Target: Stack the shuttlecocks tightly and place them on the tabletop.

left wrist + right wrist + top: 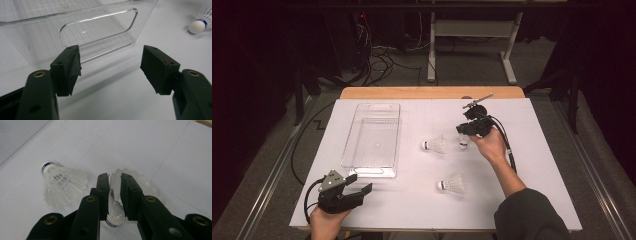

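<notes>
Three shuttlecocks lay on the white table (532,200), and none had reached the clear bin (372,137) yet, so by my reckoning the work was barely begun. My right gripper (465,134) was down over one shuttlecock (117,195), which sat between the jaws with its cork end toward the camera on that gripper. The jaws stood close on either side of the feather skirt with a thin gap showing, so I could not tell whether the pads were pressing it. A second shuttlecock (434,145) lay just beside it on the bin's side, and the third shuttlecock (451,184) lay nearer to me, apart from both.

My left gripper (354,191) rested by the near end of the bin, its jaws standing wide with nothing between them, pointed at the handle cut-out (100,28) in the bin's end wall.

All three birds were still to go in. Between the right gripper and the bin the table was bare apart from the second shuttlecock, which I judged a low carry could clip. The bin's long wall would have to be cleared from above.
</notes>
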The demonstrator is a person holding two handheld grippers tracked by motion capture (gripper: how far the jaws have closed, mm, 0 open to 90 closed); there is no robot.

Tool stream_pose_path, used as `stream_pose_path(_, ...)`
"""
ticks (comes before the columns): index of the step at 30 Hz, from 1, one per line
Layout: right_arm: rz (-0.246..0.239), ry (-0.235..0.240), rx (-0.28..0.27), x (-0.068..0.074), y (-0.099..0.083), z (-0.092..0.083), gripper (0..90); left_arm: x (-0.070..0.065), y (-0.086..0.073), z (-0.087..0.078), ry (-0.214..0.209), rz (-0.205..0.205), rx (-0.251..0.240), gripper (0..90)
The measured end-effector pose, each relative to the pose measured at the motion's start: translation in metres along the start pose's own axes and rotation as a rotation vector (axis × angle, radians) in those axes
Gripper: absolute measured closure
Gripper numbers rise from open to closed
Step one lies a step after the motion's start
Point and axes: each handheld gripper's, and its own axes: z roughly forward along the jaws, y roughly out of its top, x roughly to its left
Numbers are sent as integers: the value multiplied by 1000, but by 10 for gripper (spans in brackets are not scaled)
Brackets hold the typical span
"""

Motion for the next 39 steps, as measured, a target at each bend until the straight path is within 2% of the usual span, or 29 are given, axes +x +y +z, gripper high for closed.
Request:
stream_pose_path(9, 25, -10, 2, -11, -13, -8, 777, 0, 0, 1, 2, -1, 4, 330)
stream_pose_path(19, 45, 7, 3, -19, -27, -18, 768, 0, 0, 1, 3, 1, 10, 330)
stream_pose_path(31, 56, 18, 3, -22, -40, -26, 768, -1, 0, 0, 6, 5, -4, 332)
stream_pose_path(39, 68, 37, 24, -23, -51, -26, 795, -1, 0, 0, 5, 5, -2, 332)
